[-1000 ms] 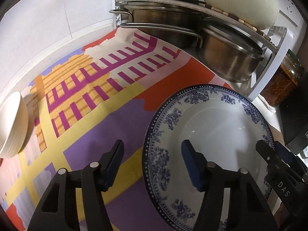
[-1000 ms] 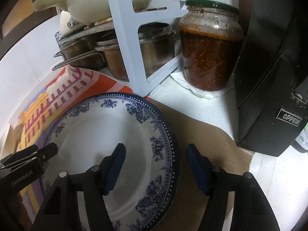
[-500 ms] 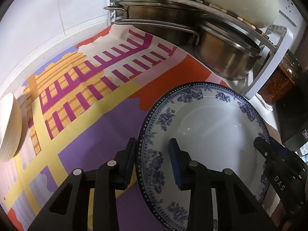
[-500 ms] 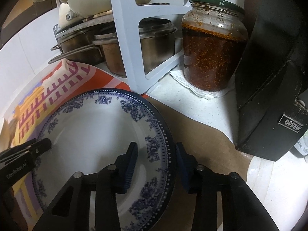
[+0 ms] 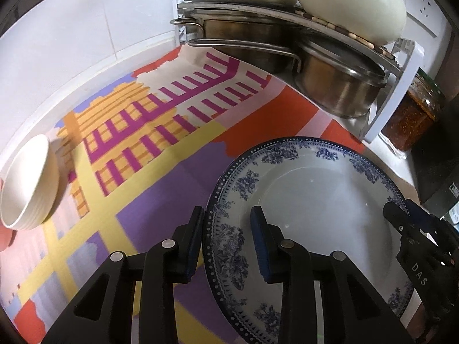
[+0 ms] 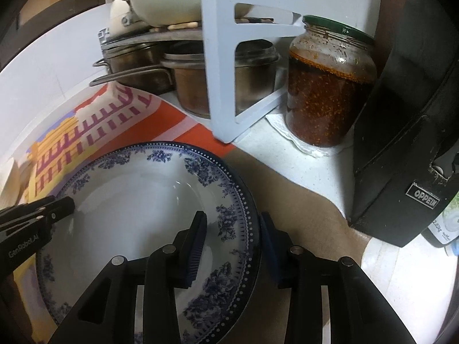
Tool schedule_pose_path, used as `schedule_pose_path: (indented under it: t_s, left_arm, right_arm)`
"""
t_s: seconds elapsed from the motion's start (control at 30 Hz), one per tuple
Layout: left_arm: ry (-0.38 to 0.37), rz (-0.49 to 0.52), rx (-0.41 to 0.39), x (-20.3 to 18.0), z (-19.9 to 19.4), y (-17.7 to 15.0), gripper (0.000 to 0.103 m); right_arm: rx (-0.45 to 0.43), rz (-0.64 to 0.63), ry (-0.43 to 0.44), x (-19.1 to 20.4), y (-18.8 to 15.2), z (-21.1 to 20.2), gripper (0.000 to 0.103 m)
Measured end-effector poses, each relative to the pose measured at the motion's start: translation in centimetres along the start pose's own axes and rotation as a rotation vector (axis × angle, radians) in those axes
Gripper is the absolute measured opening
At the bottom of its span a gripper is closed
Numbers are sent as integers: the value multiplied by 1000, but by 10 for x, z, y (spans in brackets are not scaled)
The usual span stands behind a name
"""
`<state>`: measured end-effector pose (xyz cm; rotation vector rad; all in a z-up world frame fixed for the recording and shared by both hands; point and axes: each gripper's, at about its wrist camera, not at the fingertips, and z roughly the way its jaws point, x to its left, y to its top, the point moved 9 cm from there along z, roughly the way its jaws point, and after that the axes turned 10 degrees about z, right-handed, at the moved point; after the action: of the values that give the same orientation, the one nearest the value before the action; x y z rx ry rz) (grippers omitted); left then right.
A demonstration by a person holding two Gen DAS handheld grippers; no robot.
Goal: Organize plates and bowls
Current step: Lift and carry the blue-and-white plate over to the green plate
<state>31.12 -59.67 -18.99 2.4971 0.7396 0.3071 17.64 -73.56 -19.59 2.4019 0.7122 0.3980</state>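
The plate (image 5: 315,200) is set on the mat (image 5: 149,166), right of the bowl (image 5: 28,183); pots (image 5: 338,91) are stacked behind.

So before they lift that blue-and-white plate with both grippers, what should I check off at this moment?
1. Left hand-held gripper straddles the plate rim, one finger inside and one outside: ok.
2. Right hand-held gripper straddles the opposite rim the same way: ok.
3. Pads fully clamped on the rim: cannot tell; gaps seem to remain on both sides.
4. Nothing lying on the plate: ok.
5. Room to lift: not ok on the far side; the white rack with steel pots and the chili jar stand close.
6. White bowl clear of the plate: ok.
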Motion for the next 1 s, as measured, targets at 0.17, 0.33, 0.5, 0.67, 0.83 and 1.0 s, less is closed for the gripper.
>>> schedule_pose_path:
  t_s: [0.17,0.33,0.5,0.67,0.83,1.0]
  left_arm:
    - [6,-2,25,4,-8,-14,33]
    - [4,-10,62,7,-9,-28,33]
    - [21,-19,56,12,-21,-39,33]
    - [59,-31,31,25,-42,-48,33]
    - [85,-62,11,40,-65,-61,33]
    - [116,-105,-6,59,-89,-78,33]
  right_arm:
    - [34,-11,14,4,-10,-6,38]
    - [91,-17,21,5,-22,-6,38]
    - [116,-29,26,6,-30,-11,38]
    - [112,-49,45,14,-37,-26,38]
    - [100,-72,69,25,-42,-43,38]
    - [90,-106,105,44,-49,-62,38]
